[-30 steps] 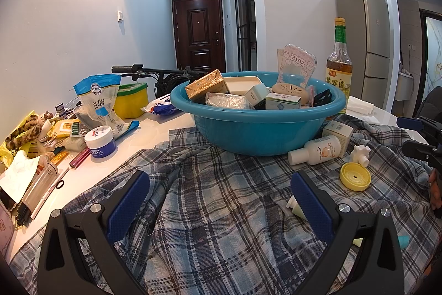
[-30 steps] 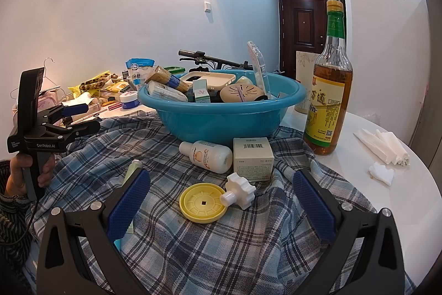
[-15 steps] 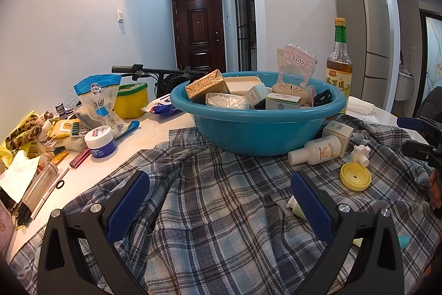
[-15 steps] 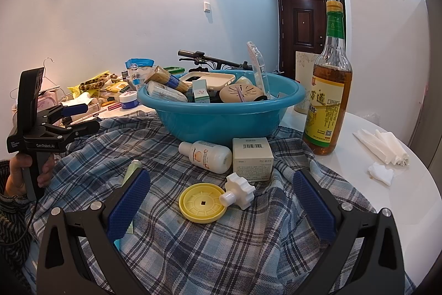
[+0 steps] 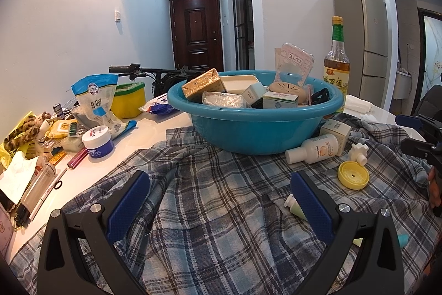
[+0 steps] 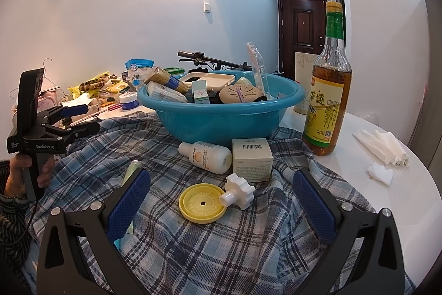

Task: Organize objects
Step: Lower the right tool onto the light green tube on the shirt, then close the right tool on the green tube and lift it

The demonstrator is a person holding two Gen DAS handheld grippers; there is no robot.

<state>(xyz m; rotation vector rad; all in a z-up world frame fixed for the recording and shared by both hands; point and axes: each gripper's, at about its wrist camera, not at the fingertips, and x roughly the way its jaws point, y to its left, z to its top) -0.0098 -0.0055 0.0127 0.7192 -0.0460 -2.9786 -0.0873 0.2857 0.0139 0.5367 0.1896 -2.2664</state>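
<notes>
A teal basin (image 5: 257, 129) (image 6: 221, 118) full of boxes and packets sits on a plaid shirt (image 5: 215, 201) (image 6: 210, 245). In front of it lie a white bottle (image 6: 207, 156) (image 5: 315, 152), a small box (image 6: 251, 159), a yellow lid (image 6: 203, 202) (image 5: 353, 174) and a white knob (image 6: 239, 191). A pale green tube (image 5: 294, 205) lies by my left gripper's right finger. My left gripper (image 5: 219, 201) is open over bare plaid cloth. My right gripper (image 6: 221, 201) is open, with the lid and knob between its fingers' line of sight.
A tall amber bottle (image 6: 328, 90) stands right of the basin. White tissues (image 6: 382, 144) lie on the white table (image 6: 431, 184). Clutter fills the left side: a blue-lidded jar (image 5: 98, 141), a sugar bag (image 5: 95, 101), a yellow tub (image 5: 128, 98).
</notes>
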